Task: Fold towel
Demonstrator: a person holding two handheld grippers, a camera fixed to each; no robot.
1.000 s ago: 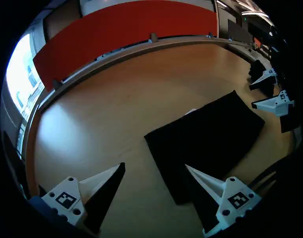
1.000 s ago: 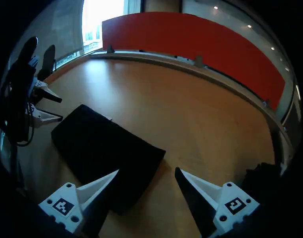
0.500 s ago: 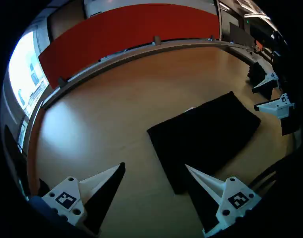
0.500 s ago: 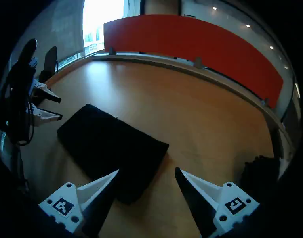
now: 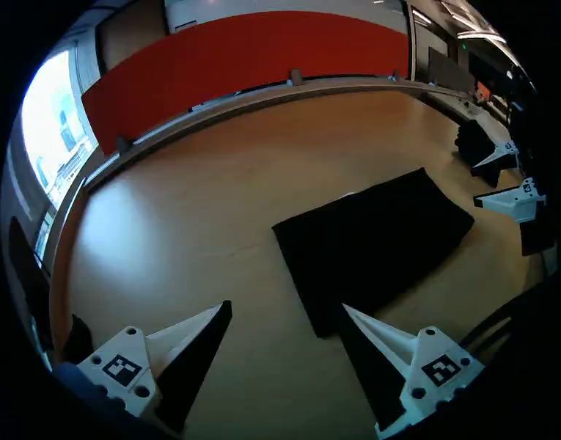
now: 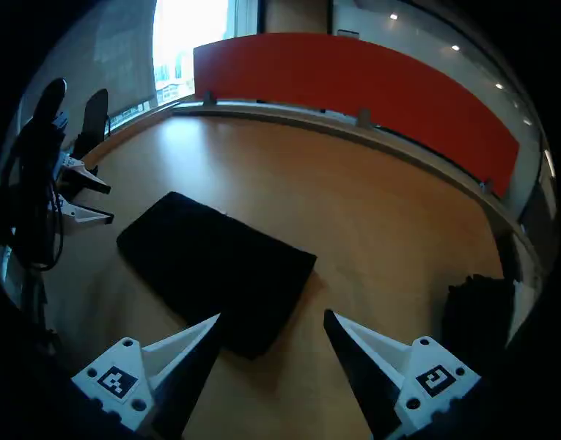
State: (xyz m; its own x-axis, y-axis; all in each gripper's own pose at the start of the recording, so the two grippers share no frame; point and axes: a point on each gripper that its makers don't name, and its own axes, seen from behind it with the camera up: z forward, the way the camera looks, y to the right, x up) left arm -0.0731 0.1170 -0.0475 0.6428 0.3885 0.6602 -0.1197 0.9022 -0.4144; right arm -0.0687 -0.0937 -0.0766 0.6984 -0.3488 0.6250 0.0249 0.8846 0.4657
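Light wooden tabletop (image 5: 207,205) bears a flat black rectangular towel (image 5: 372,242), its long axis running gripper to gripper. Both the left gripper (image 5: 286,306) and right gripper (image 6: 271,315) gape wide, empty, each just short of an end.

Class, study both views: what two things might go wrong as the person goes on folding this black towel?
1. The towel looks already folded into layers; the open left claw or right claw may pinch just the top layer and pull the fold apart.
2. The wooden table looks smooth, so a nudge might slide the towel instead of gripping it.
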